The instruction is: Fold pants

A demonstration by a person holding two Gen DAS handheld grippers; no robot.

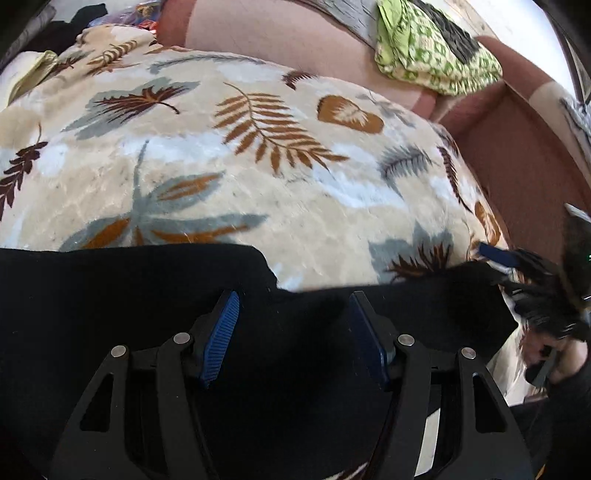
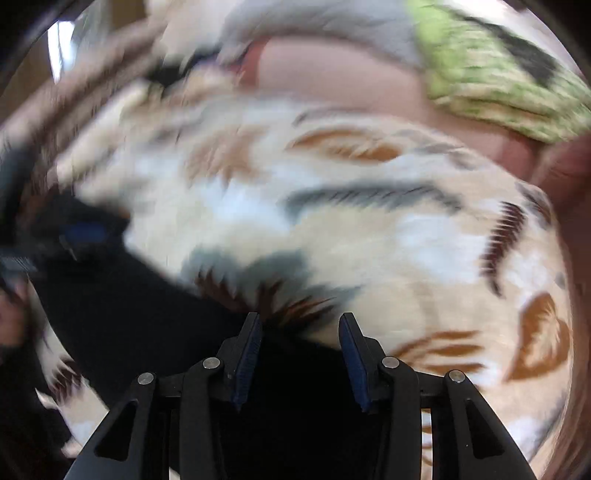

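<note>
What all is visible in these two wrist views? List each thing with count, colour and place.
pants: one, black, spread along the near edge of the blanket, under both grippers
blanket: one, cream with brown, rust and grey leaf print, covering the sofa seat
sofa: one, pinkish brown, backrest behind the blanket, armrest at right
green cloth: one, light green with a pattern, bundled on the sofa back at upper right
dark clothes: black heap at far upper left, count unclear
left gripper: one, black with blue pads, jaws apart over the pants
right gripper: one, black with blue pads, jaws apart at the pants edge; view blurred
</note>
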